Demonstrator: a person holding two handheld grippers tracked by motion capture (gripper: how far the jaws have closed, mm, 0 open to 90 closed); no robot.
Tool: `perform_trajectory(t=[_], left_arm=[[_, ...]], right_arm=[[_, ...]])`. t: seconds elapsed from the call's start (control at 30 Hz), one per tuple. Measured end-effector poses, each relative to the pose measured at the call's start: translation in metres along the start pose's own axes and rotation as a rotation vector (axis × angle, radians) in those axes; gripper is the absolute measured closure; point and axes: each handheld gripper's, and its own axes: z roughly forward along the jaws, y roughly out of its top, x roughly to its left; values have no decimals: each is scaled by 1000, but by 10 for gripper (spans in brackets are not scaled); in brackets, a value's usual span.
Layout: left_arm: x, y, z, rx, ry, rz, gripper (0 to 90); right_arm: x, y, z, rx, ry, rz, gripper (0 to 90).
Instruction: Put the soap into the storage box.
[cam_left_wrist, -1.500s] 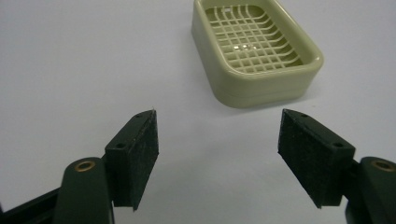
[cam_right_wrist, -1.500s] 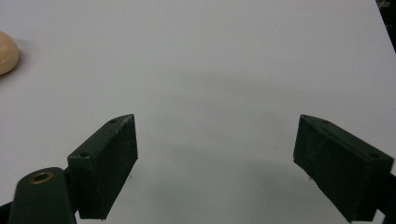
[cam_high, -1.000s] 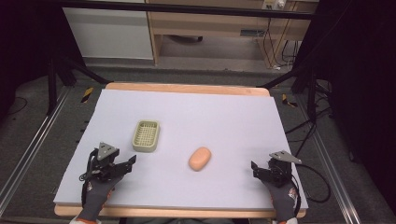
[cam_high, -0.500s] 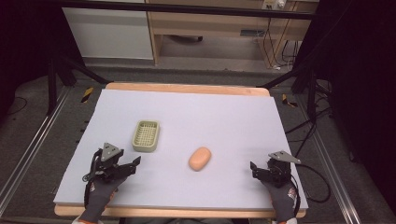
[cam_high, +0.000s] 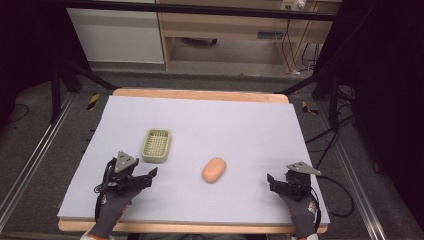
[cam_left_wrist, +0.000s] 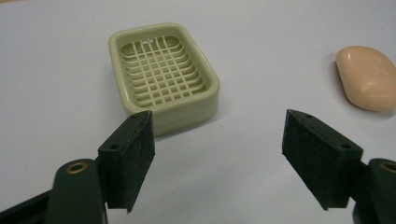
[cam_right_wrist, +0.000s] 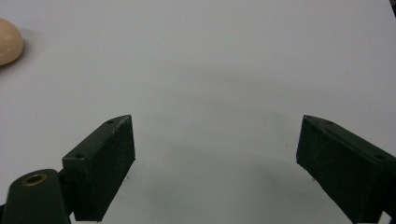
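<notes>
A pale green soap dish (cam_high: 156, 145) with a slotted grid floor sits left of centre on the white table sheet (cam_high: 225, 120). An orange-pink bar of soap (cam_high: 214, 170) lies to its right, nearer the front. My left gripper (cam_high: 147, 176) is open just in front of the dish, which fills the upper left of the left gripper view as the soap dish (cam_left_wrist: 161, 74), with the soap (cam_left_wrist: 367, 77) at the right edge. My right gripper (cam_high: 271, 182) is open near the front right, over bare sheet; the soap (cam_right_wrist: 8, 41) peeks in at the upper left of its view.
The sheet covers a wooden table (cam_high: 200, 95) whose edge shows at the back. Beyond it stand a white cabinet (cam_high: 115, 32) and wooden shelving (cam_high: 225, 30). Black frame legs and cables lie on the floor at both sides.
My left gripper has moved forward and to the right, toward the dish. The right gripper has barely shifted. Dish and soap lie where they were.
</notes>
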Motion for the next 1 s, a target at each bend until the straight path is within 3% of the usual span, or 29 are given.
perform_trajectory(t=[0.53,1.0], left_arm=[[-19,6,7,7,-37,52,240],[-31,14,10,4,-65,75,225]], right_arm=[[0,0,1,6,-3,-4,116],[1,0,2,12,-6,2,112]])
